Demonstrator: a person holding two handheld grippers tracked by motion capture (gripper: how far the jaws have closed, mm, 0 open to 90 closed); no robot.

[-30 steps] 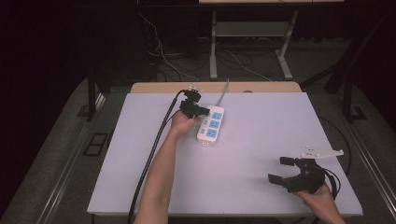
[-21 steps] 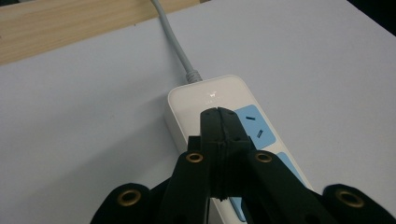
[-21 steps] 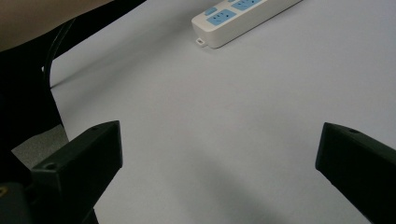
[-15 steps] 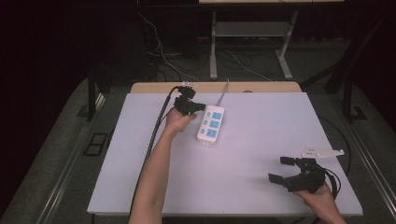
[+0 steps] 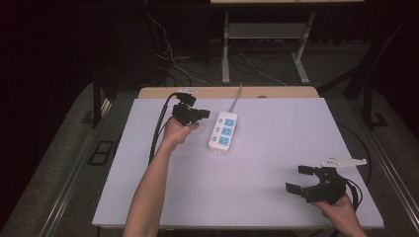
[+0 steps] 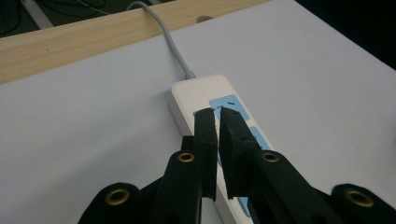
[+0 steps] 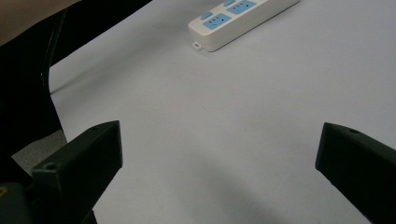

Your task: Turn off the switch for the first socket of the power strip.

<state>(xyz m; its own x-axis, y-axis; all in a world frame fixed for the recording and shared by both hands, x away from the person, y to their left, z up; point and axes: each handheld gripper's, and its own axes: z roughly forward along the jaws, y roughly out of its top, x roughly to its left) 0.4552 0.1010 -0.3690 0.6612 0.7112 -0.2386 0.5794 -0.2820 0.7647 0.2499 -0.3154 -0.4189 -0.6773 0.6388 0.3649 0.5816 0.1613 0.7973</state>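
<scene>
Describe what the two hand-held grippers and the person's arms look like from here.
Both are black. The left hand-held gripper has two flat, slab-like jaws on arms with brass-coloured rivets, and a thick black cable trails from it. The right hand-held gripper has blocky black jaws, a black cable, and a grey three-cornered plate on top. Both forearms are bare: no sleeves or gloves show.

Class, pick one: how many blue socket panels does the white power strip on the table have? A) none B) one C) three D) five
C: the high view shows three blue panels in a row along the power strip, which lies on the table.
</scene>
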